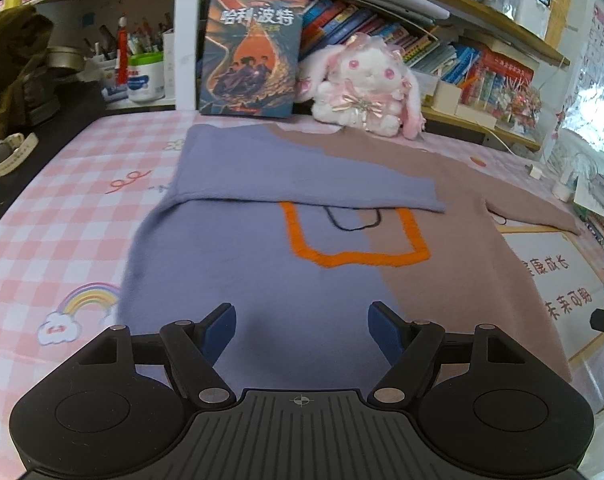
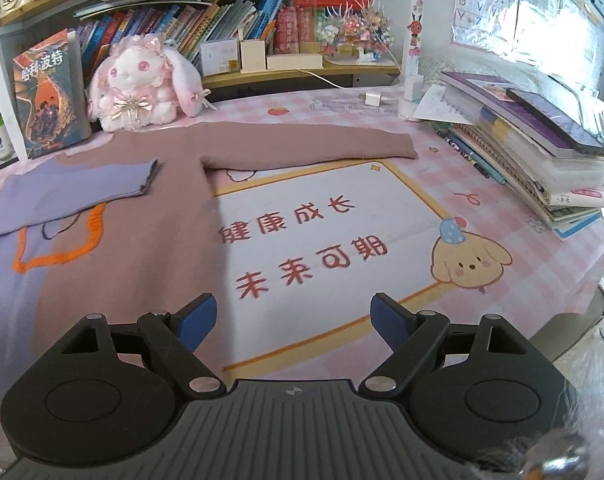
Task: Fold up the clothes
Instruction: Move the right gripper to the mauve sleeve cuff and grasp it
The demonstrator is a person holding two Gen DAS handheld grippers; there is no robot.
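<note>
Here the sweater (image 1: 261, 280) lies flat on the pink checked tablecloth (image 1: 61, 208), its neck end just in front of the plush rabbit (image 1: 366, 84). The purple sleeve (image 1: 293, 176) is already folded across the chest, above the orange outline (image 1: 354, 258); the brown sleeve (image 2: 310, 142) is not yet folded and stretches out sideways, away from the rabbit's side of the table edge. The left gripper (image 1: 302, 330) hangs over the purple hem with its blue pads spread and nothing between them. The right gripper (image 2: 293, 322) is likewise spread and empty, one pad over the brown side edge. The brown sleeve looks like the next fold: pinch near its cuff, take only one layer, carry it level across the chest, and lay it beside the purple cuff without dragging the body.
</note>
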